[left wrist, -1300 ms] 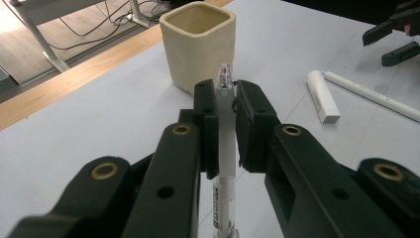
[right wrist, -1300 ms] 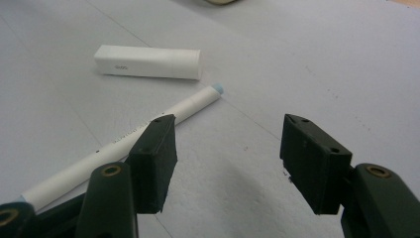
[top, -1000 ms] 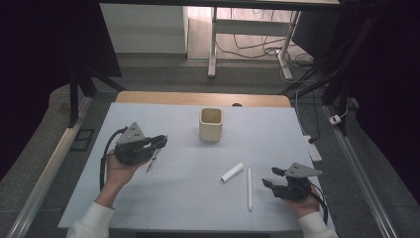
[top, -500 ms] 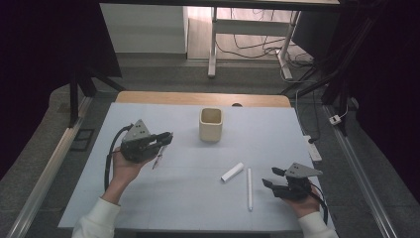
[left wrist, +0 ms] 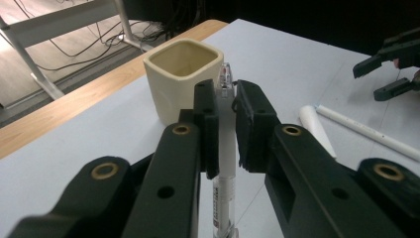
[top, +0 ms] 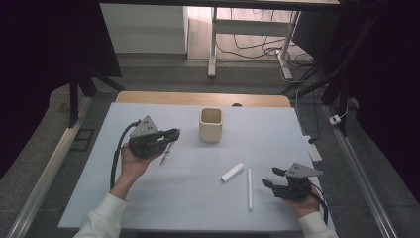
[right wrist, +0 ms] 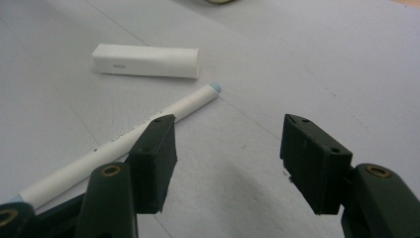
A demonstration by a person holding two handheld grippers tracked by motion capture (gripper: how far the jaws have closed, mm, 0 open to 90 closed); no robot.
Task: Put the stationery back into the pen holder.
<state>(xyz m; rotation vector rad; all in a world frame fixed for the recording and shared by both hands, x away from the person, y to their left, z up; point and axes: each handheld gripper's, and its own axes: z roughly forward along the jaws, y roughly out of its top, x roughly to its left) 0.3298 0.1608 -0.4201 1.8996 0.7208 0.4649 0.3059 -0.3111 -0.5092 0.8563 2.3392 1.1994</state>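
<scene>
My left gripper [top: 173, 133] is held above the table, shut on a clear ballpoint pen [top: 165, 152] that hangs down from its jaws. In the left gripper view the pen [left wrist: 226, 148] runs upright between the two pads, just in front of the cream square cup [left wrist: 182, 79]. That cup [top: 211, 124] stands to the right of the gripper at mid table. My right gripper [top: 270, 177] rests at the front right, open and empty. A long white pen [top: 249, 188] lies just left of it, and a short white eraser stick [top: 232, 172] lies beyond. Both show ahead of the right gripper [right wrist: 225, 158].
A pale blue mat [top: 198, 208] covers the table, with a wooden edge [top: 148, 97] at the far side. Metal rails [top: 44, 178] run along both sides. A cable [top: 116, 163] trails from the left gripper.
The left hand has carried the pen right and toward the cup, a little higher. The right gripper has stayed put.
</scene>
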